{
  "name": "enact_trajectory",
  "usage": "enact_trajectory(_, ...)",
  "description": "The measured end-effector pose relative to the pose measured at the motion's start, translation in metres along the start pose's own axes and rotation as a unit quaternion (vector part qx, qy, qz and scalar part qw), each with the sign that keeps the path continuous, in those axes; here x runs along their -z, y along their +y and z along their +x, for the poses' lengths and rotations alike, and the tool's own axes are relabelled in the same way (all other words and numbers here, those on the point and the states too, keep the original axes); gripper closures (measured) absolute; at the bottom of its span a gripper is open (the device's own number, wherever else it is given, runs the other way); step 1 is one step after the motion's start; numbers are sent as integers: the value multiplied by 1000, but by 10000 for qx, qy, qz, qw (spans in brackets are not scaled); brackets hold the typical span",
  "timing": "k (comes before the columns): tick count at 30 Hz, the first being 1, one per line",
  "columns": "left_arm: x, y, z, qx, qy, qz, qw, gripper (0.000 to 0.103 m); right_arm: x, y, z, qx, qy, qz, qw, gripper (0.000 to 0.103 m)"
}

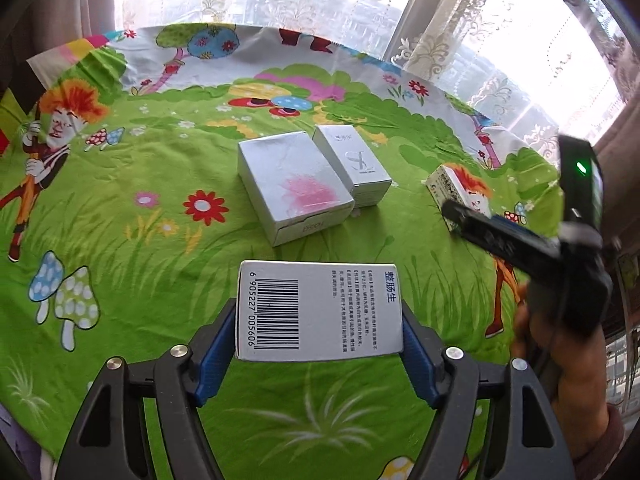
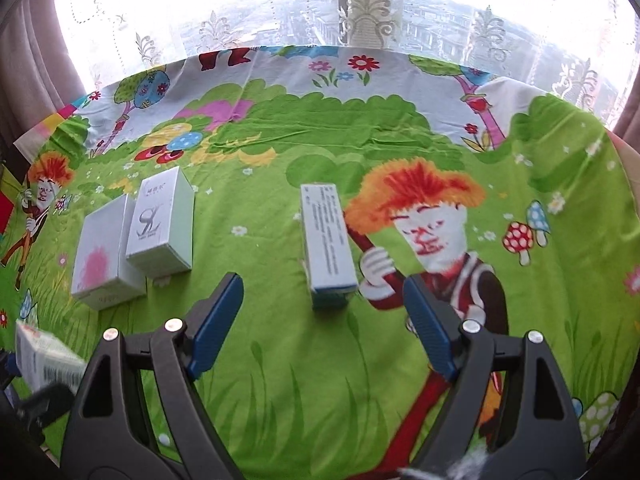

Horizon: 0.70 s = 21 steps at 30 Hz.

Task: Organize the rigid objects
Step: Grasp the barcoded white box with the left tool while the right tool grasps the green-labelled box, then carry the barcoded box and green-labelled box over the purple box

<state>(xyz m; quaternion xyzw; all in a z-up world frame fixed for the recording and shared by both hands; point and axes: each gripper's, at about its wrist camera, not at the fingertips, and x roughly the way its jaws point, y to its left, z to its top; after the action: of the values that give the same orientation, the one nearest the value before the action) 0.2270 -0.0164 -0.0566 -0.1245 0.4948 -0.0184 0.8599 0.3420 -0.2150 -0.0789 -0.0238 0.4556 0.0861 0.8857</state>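
Left gripper (image 1: pixel 320 334): clamped on barcode box (image 1: pixel 320 312), pads on its two short ends, printed face up. Box sits across the jaws so barcode + text face the cam; looks lifted off the cloth, can't confirm clearance.
Barcode box, right view: pale corner at far left edge (image 2: pixel 44 356), blurred, so prob in motion.
Pink-print box (image 1: pixel 294 186): flat on tablecloth (image 1: pixel 120 240), mid-table, long side running away from cam. Reads as start of a row.
Silver logo box (image 1: pixel 354 164): right beside pink-print box, sides touching or nearly, roughly same heading, set a bit further back. Grouped on purpose imo.
Slim box (image 2: pixel 328 240): alone on cloth, well apart from the pair, to their right. Long axis points roughly along the right gripper's fingers, so a narrow-side pinch is lined up.
Right gripper (image 2: pixel 324 324): jaws spread wide, nothing between them, hovering just short of slim box's near end. Spread is much wider than box, plenty of margin.
Right gripper, left view: black body at right edge (image 1: pixel 500 236), partly hiding slim box (image 1: pixel 452 184).
Step (judgement): left carrying barcode box toward the pair; free spot in front of pink-print box looks likely.
Next for right: advance to straddle slim box, close on long sides.
Risk: light cartons, a nudge could break the pair's alignment.
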Motion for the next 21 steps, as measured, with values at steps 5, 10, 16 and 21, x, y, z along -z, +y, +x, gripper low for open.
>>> enact_trajectory(5,12,8,-8,-68,-64,91,9999,29,-13,5,17,-60,158,-40,9998,69)
enact_trajectory(10,19,16,-9,-180,-80,83,9998,29,-7,5,14,-36,217,-90,9997,73)
enact_trajectory(16,24,31,-9,-269,-68,-103,9996,29,22,0,-7,-238,267,-52,9993,73)
enact_trajectory(21,29,40,-16,-255,-90,-204,9994,29,46,-4,-26,-301,282,71,9991,73)
